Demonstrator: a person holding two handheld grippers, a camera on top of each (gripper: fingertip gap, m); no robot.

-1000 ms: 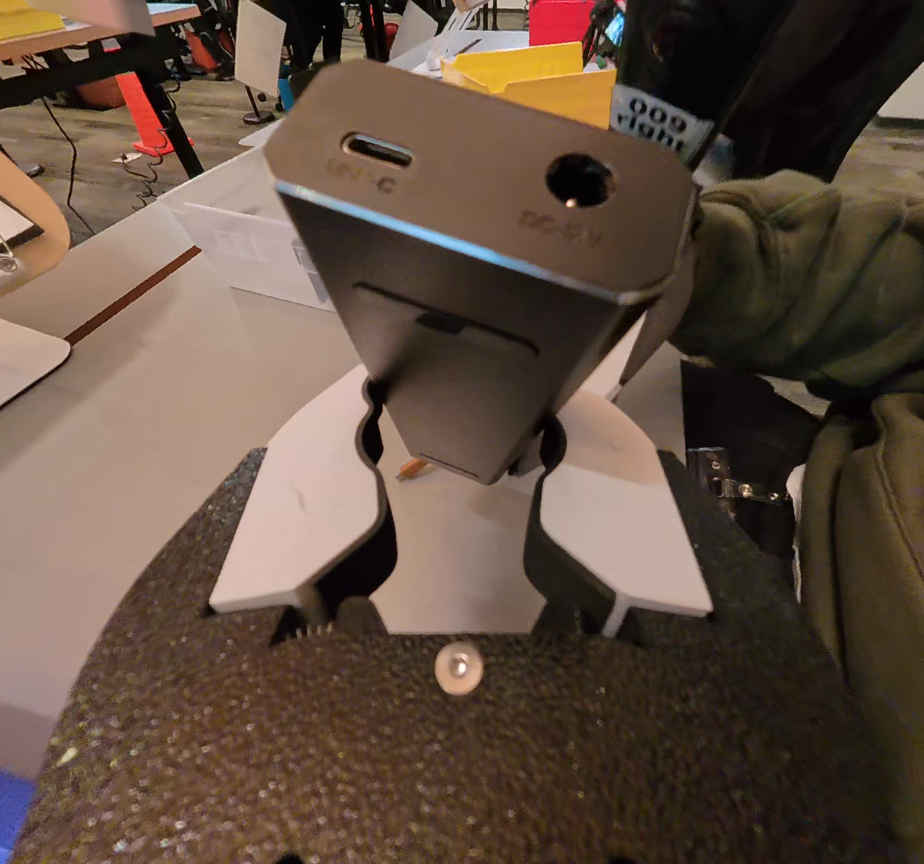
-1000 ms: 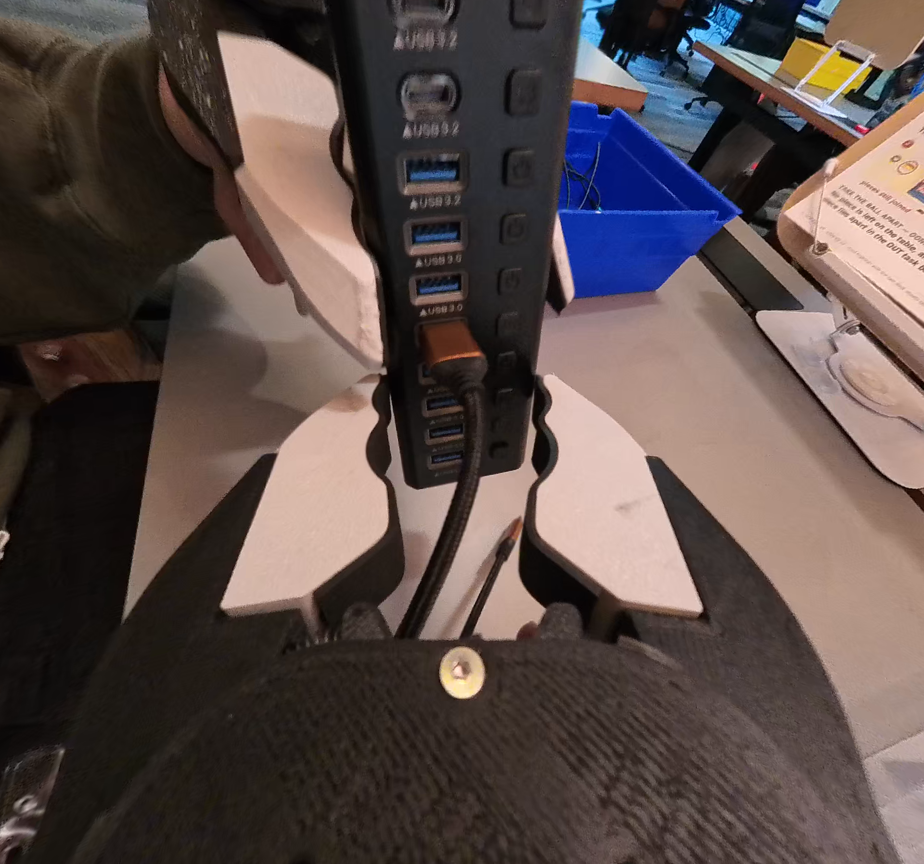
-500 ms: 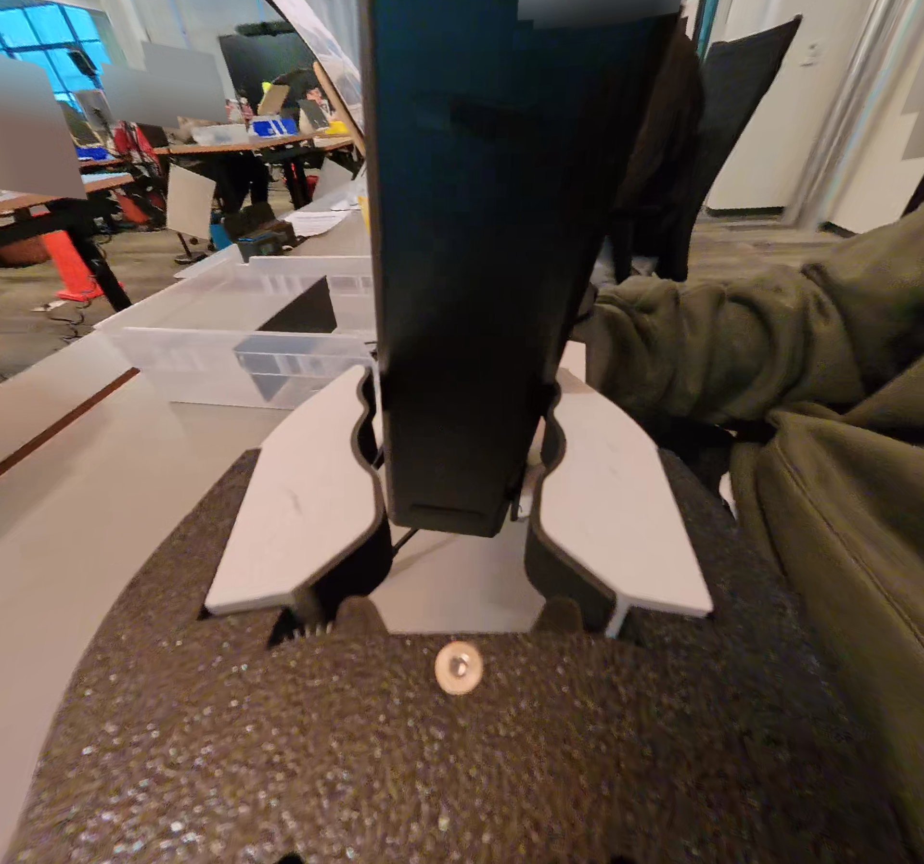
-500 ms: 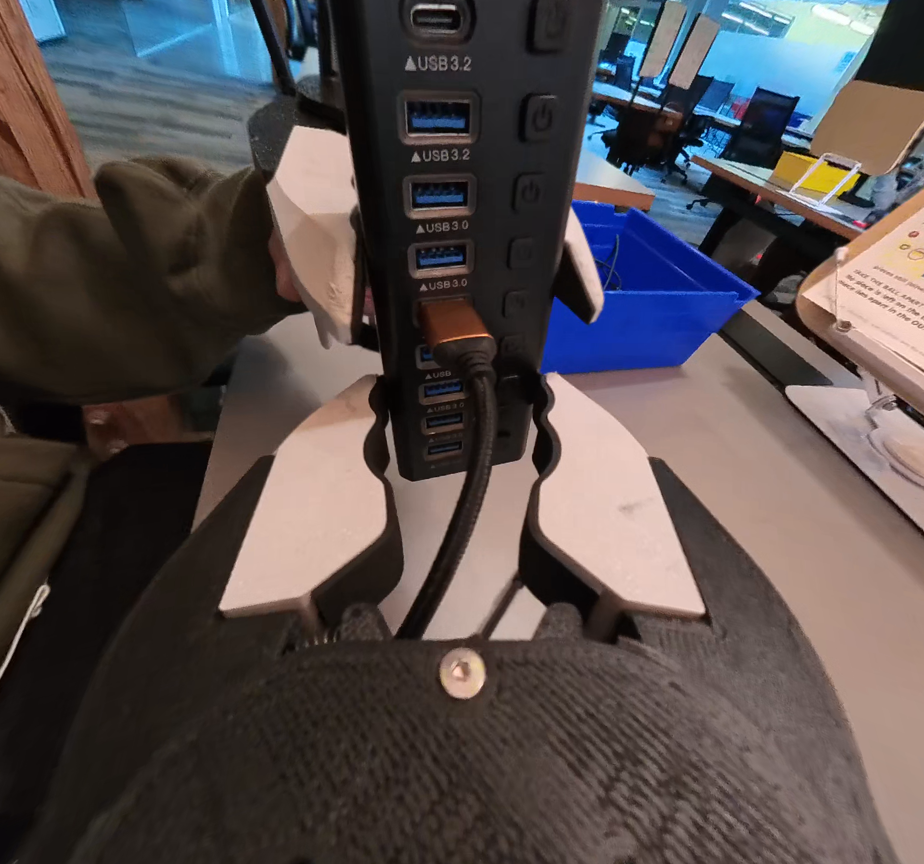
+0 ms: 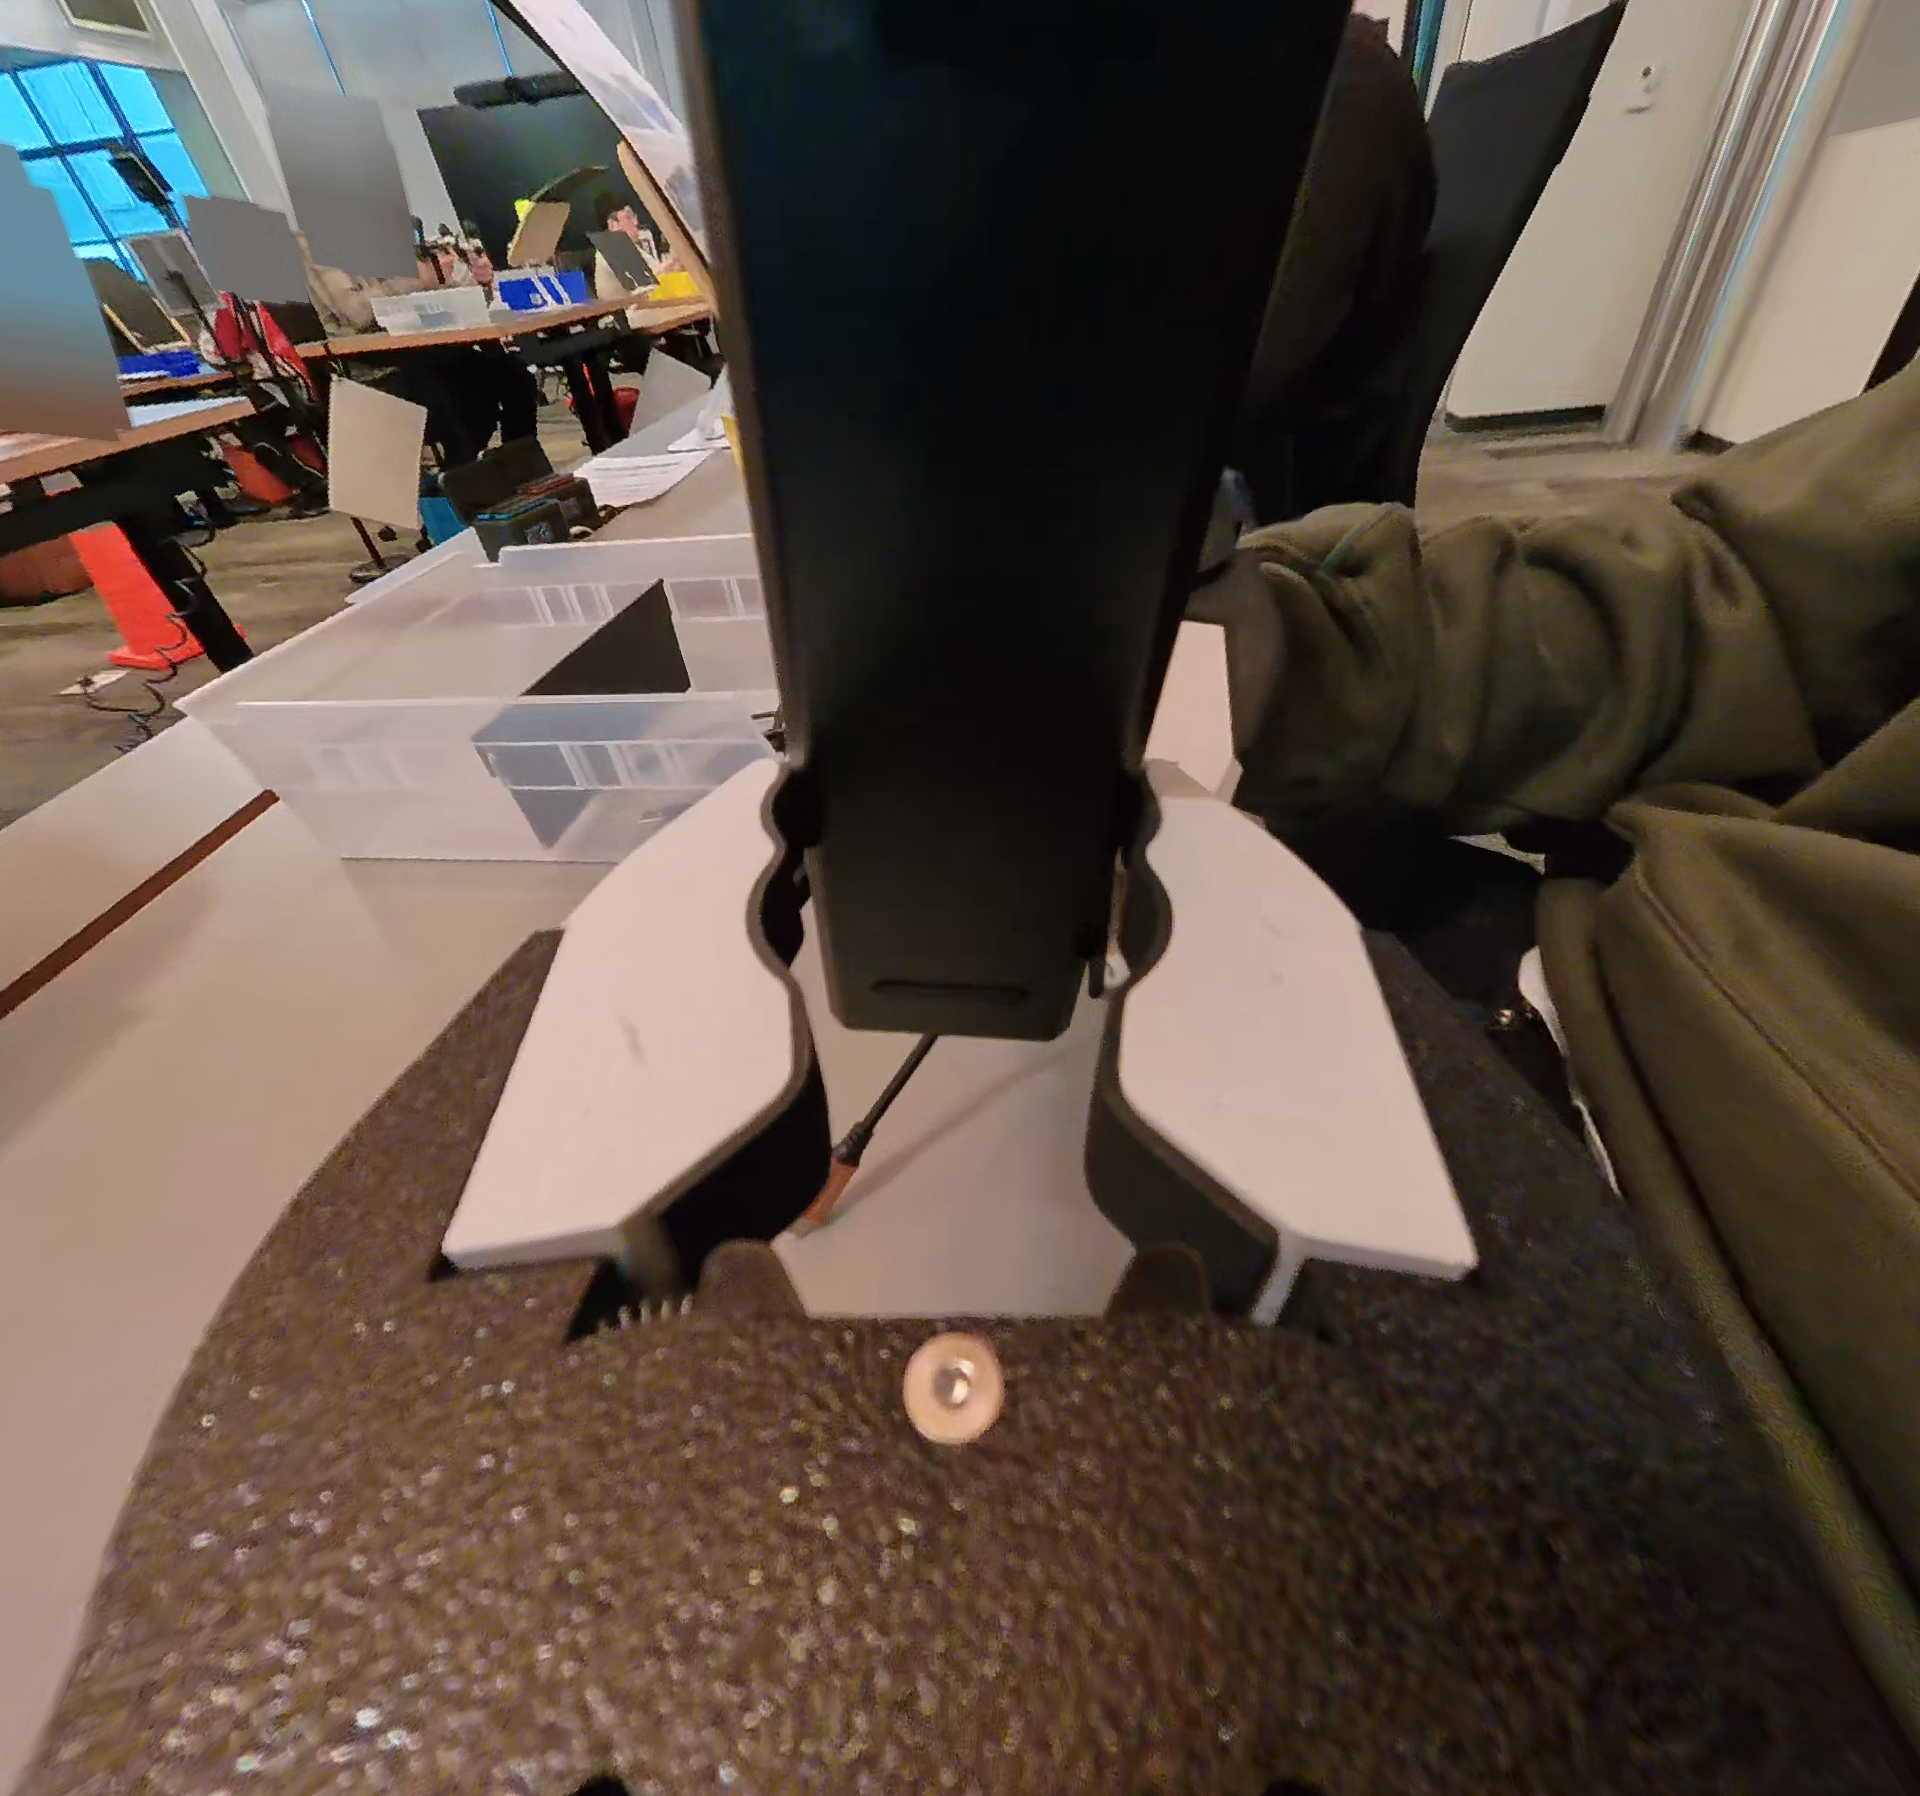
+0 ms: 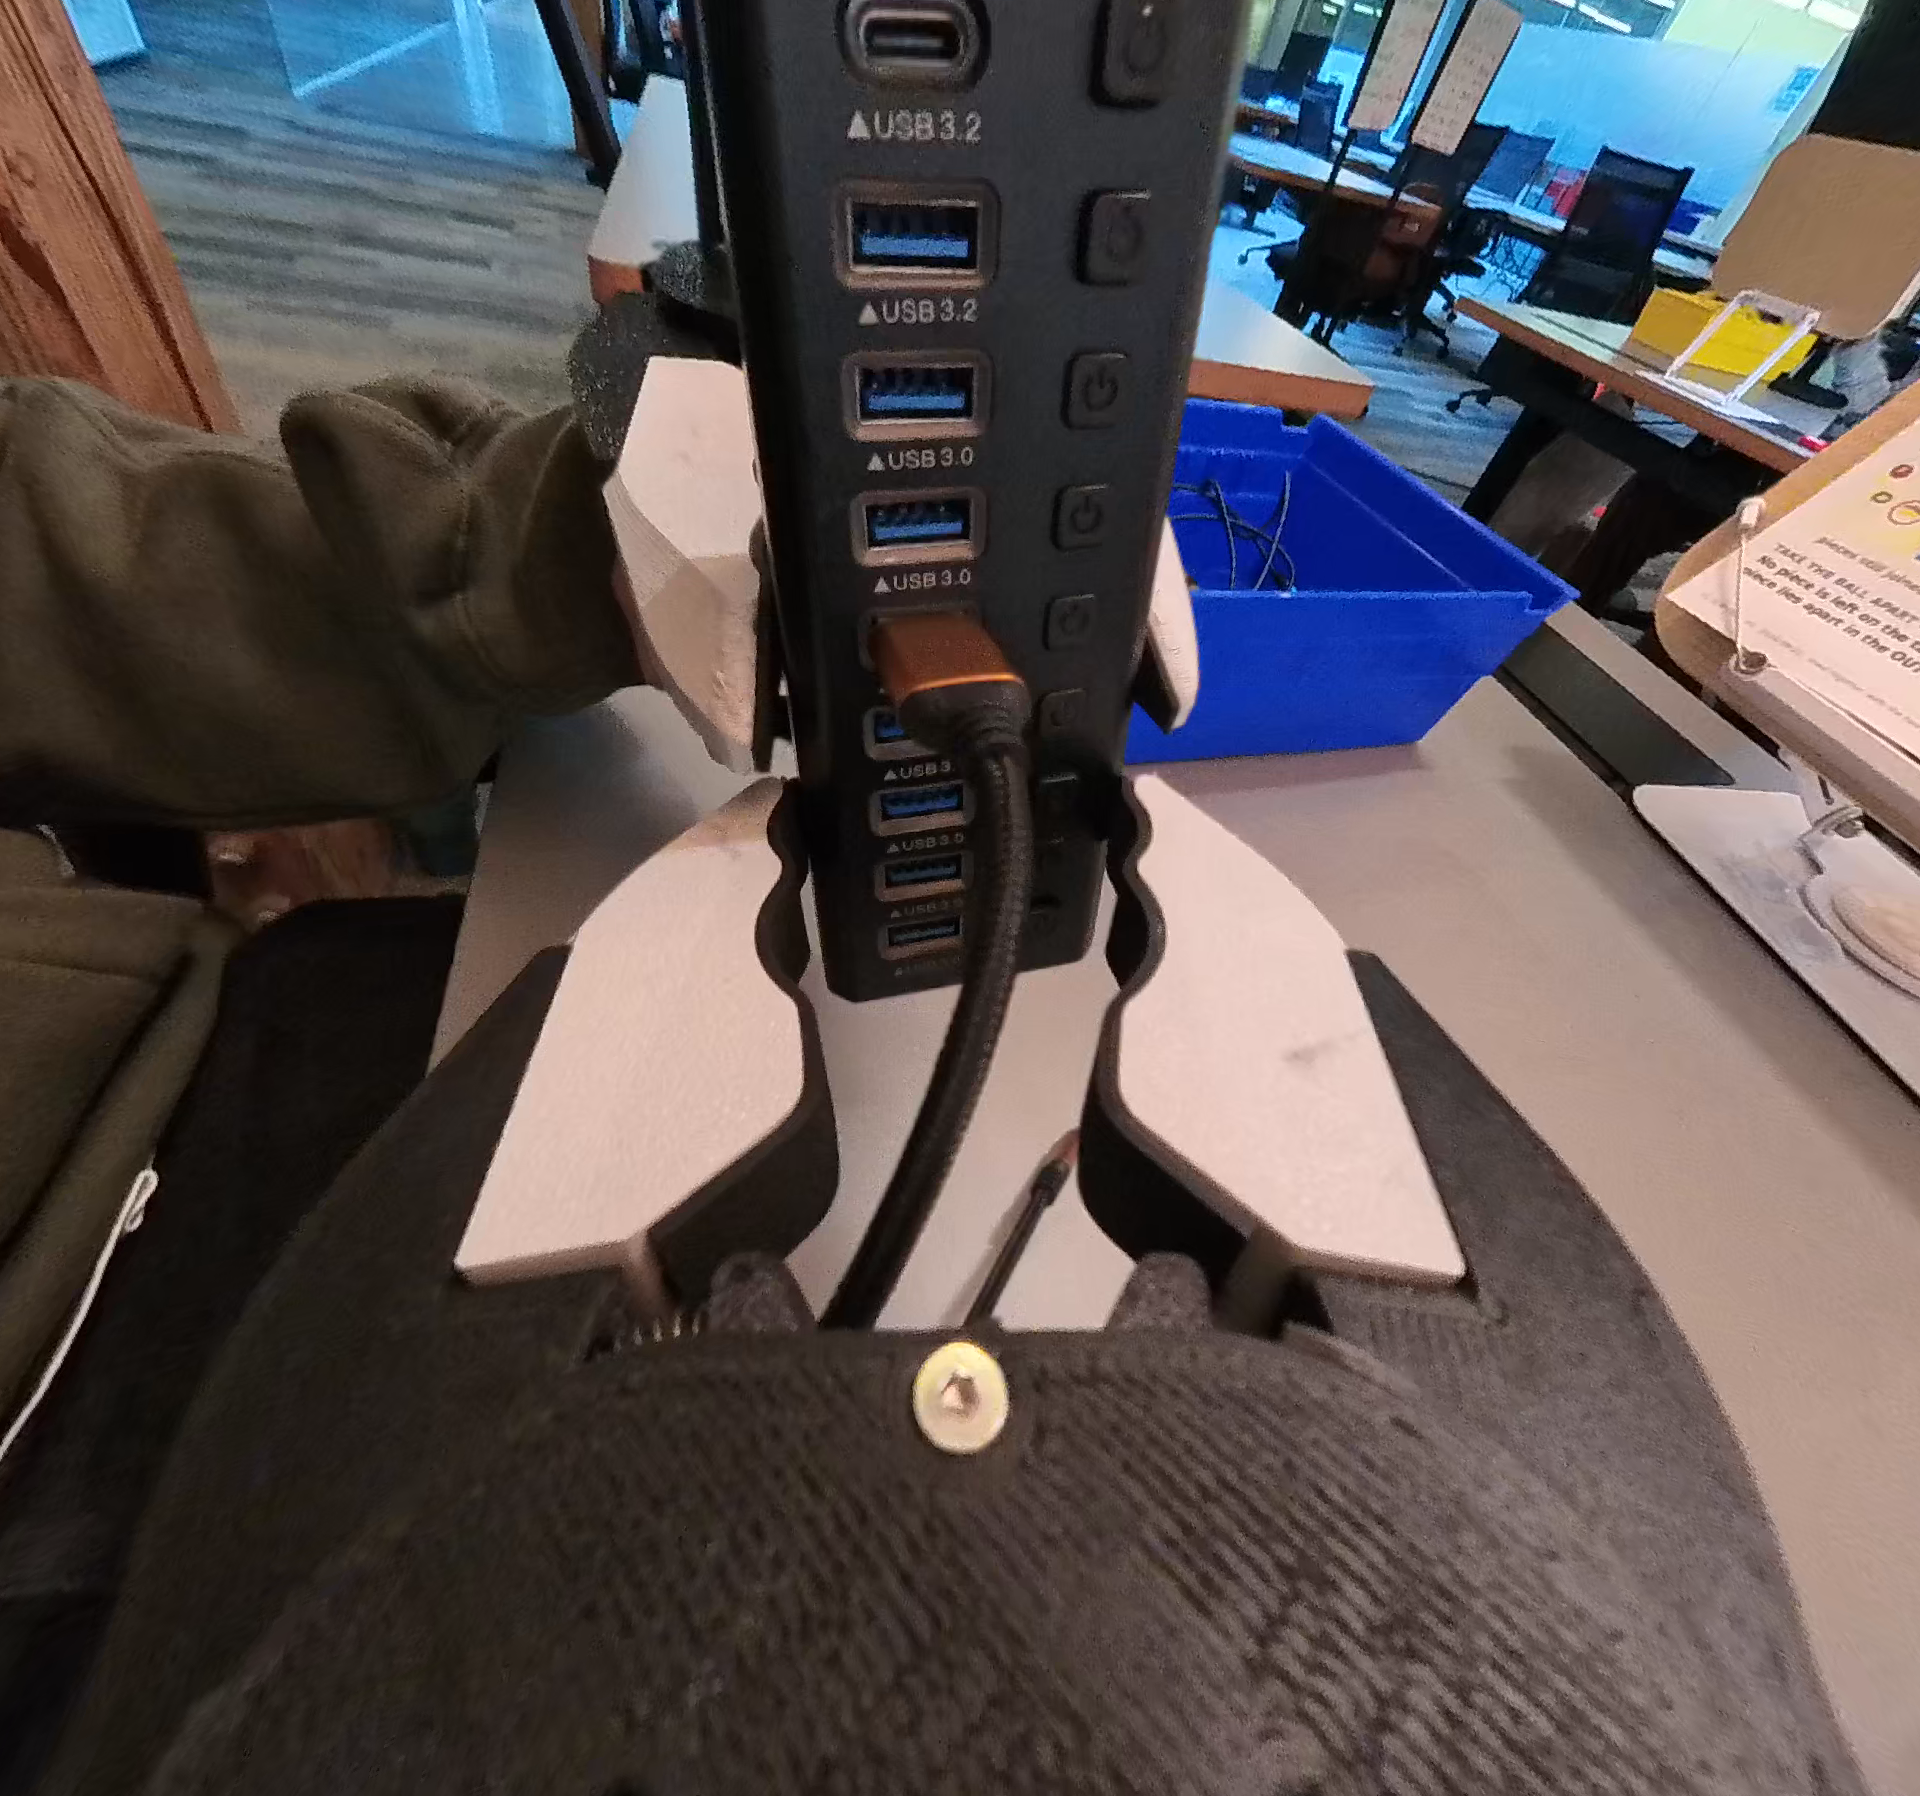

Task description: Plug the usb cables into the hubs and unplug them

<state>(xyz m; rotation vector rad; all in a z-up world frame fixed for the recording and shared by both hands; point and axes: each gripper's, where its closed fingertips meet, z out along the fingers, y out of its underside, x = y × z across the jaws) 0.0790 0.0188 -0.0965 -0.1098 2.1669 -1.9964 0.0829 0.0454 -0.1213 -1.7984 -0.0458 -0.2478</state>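
A long black USB hub stands upright, held by both grippers. The left wrist view shows its plain back (image 5: 997, 396). The right wrist view shows its port side (image 6: 914, 396). My left gripper (image 5: 961, 853) is shut on the hub's lower end. My right gripper (image 6: 951, 842) is shut on the same end from the opposite side, just below the left gripper's white fingers (image 6: 686, 583). A black braided cable (image 6: 977, 967) with a copper plug (image 6: 935, 666) sits in a middle port. A thin cable end (image 6: 1029, 1216) lies on the table below; it also shows in the left wrist view (image 5: 842, 1164).
A clear plastic bin (image 5: 468, 738) stands on the grey table (image 5: 208, 1019) behind the hub. A blue bin (image 6: 1340, 603) holding cables stands on the far side. A paper stand (image 6: 1818, 603) is at the right. An olive sleeve (image 5: 1507, 666) reaches in. My left and right fingertips are right by each other.
The hub has swung from leaning toward the left camera, end face showing, to upright. In the right view more of its lower ports show. The plug stays in its port.
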